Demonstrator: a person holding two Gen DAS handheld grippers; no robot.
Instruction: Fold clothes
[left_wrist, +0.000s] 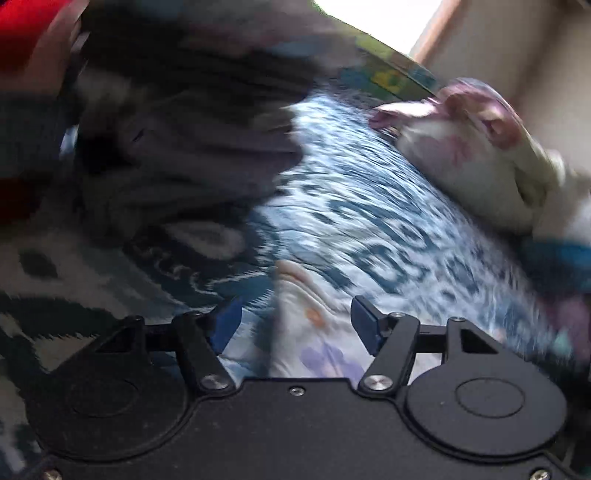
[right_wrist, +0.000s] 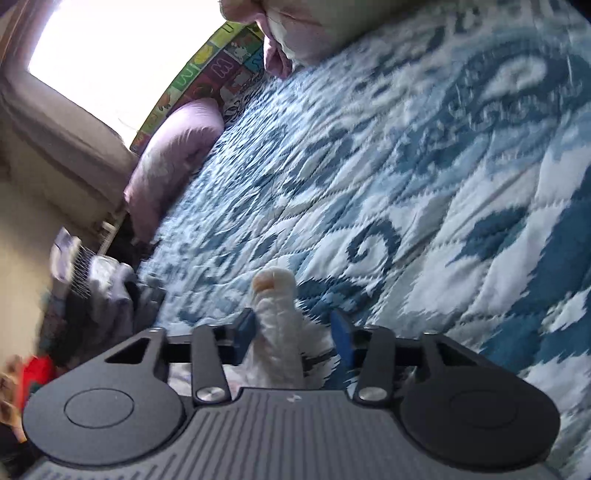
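Left gripper (left_wrist: 297, 319): fingers spread, pale printed garment (left_wrist: 314, 332) lay between, pads clear of it. Right gripper (right_wrist: 295, 332): fingers apart, bunched white cloth (right_wrist: 277, 332) between, possibly touching left pad; blur prevented confirmation. Both over blue-white quilt (right_wrist: 424, 166).

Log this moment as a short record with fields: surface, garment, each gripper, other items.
surface: blue and white patterned quilt on a bed
garment: white printed cloth, bunched, rising between the fingers of both grippers
left gripper: jaws apart, cloth between them, pads not pressing on it
right gripper: jaws apart, cloth against one pad, clear gap at the other
other items: lilac pillow at the bed's far edge; dark grey clothes, blurred; colourful letter panel by the window
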